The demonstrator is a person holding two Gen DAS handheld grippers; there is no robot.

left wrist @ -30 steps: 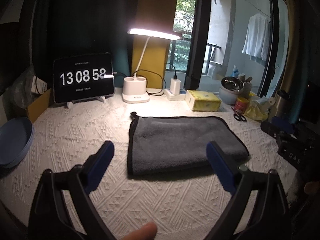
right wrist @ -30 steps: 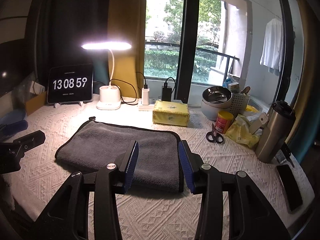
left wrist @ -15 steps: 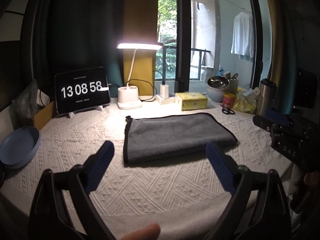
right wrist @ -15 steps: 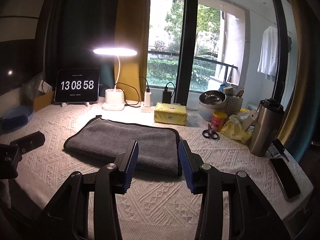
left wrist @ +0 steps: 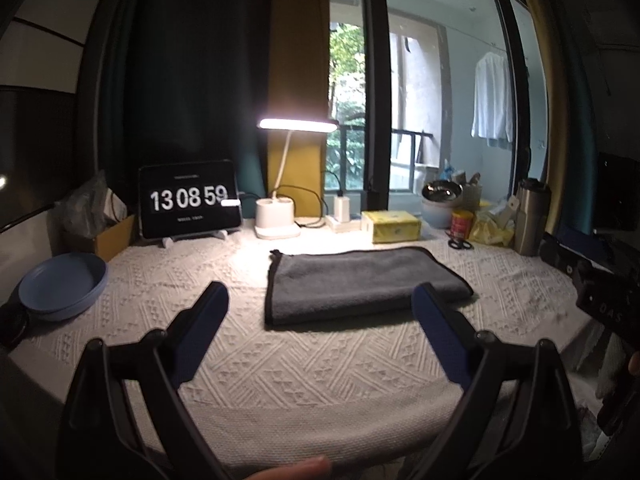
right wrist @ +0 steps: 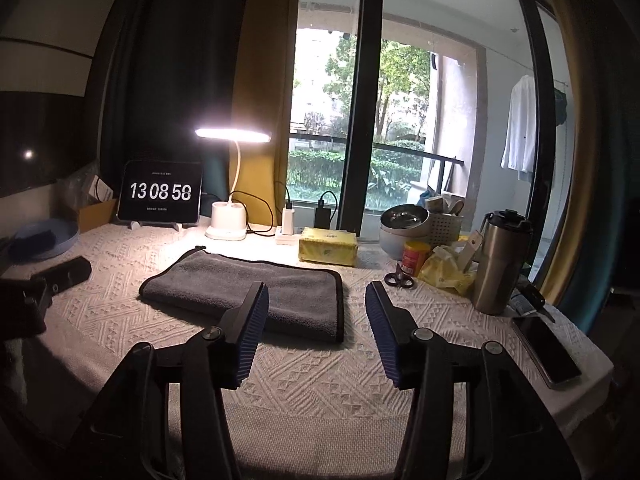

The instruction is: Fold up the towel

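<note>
A grey towel (left wrist: 360, 284) with a dark hem lies folded flat on the white textured tablecloth (left wrist: 304, 364); it also shows in the right wrist view (right wrist: 256, 292). My left gripper (left wrist: 320, 304) is open wide and empty, held back near the table's front edge, apart from the towel. My right gripper (right wrist: 316, 300) is open and empty, also back from the towel's near right corner. The right gripper's body shows at the right edge of the left wrist view (left wrist: 604, 292).
At the back stand a tablet clock (left wrist: 188, 204), a lit desk lamp (left wrist: 280, 216), a yellow tissue pack (right wrist: 328, 246), bowls (right wrist: 404, 224), scissors (right wrist: 400, 280) and a steel tumbler (right wrist: 500, 260). A blue plate (left wrist: 60, 284) lies left; a phone (right wrist: 544, 344) lies right.
Both grippers have drawn back and risen away from the towel, so it looks smaller and farther. The right gripper's jaws have opened wider. The towel has not moved.
</note>
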